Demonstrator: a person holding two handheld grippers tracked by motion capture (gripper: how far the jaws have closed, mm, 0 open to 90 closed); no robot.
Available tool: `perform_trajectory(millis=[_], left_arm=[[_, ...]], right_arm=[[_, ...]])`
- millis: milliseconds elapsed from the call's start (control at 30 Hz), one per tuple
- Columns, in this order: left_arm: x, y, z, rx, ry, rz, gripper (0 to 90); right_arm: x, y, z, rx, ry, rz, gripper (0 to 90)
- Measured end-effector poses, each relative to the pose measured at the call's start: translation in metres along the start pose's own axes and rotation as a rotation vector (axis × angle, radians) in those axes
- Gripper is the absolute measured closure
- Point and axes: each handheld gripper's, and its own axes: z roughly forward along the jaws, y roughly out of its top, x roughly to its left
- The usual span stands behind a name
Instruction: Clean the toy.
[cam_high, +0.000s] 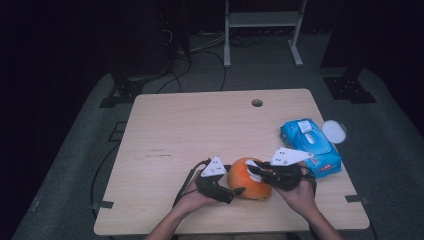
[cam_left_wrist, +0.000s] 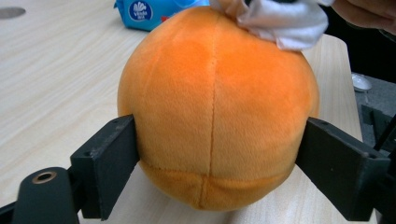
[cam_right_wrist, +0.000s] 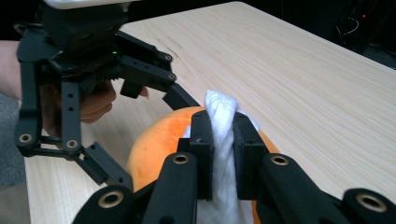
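An orange plush ball (cam_high: 248, 179) rests on the wooden table (cam_high: 200, 130) near its front edge. My left gripper (cam_high: 235, 188) comes at it from the left. In the left gripper view its jaws (cam_left_wrist: 219, 149) press on both sides of the ball (cam_left_wrist: 215, 93) low down. My right gripper (cam_high: 256, 170) reaches in from the right, shut on a bunched white wipe (cam_right_wrist: 219, 107) that lies against the top of the ball (cam_right_wrist: 154, 144). The wipe (cam_left_wrist: 285, 23) also shows at the top of the left gripper view. A left gripper finger (cam_right_wrist: 180, 95) curves around the ball's far side.
A blue pack of wipes (cam_high: 311, 147) lies on the table just right of my right hand. A white round object (cam_high: 334, 131) sits just past the table's right edge. A cable hole (cam_high: 257, 103) is at the far edge. The table's left half is bare wood.
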Motion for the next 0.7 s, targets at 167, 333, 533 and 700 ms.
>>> perform_trajectory(millis=[167, 333, 533, 700], left_arm=[[-0.008, 0.003, -0.001, 0.018, 0.023, 0.073, 26.6], [-0.009, -0.002, -0.001, 0.054, 0.032, 0.103, 27.0], [-0.002, -0.004, 0.002, 0.023, -0.011, 0.043, 17.8], [-0.001, -0.004, 0.0, 0.009, -0.011, 0.032, 25.9]], right_arm=[[0.021, 0.006, 0.015, 0.007, 0.078, -0.042, 79.9], [0.021, 0.008, 0.016, 0.028, 0.052, -0.072, 80.0], [-0.003, -0.002, 0.004, 0.028, -0.001, -0.018, 79.9], [-0.001, -0.001, 0.007, 0.025, 0.013, -0.006, 80.0]])
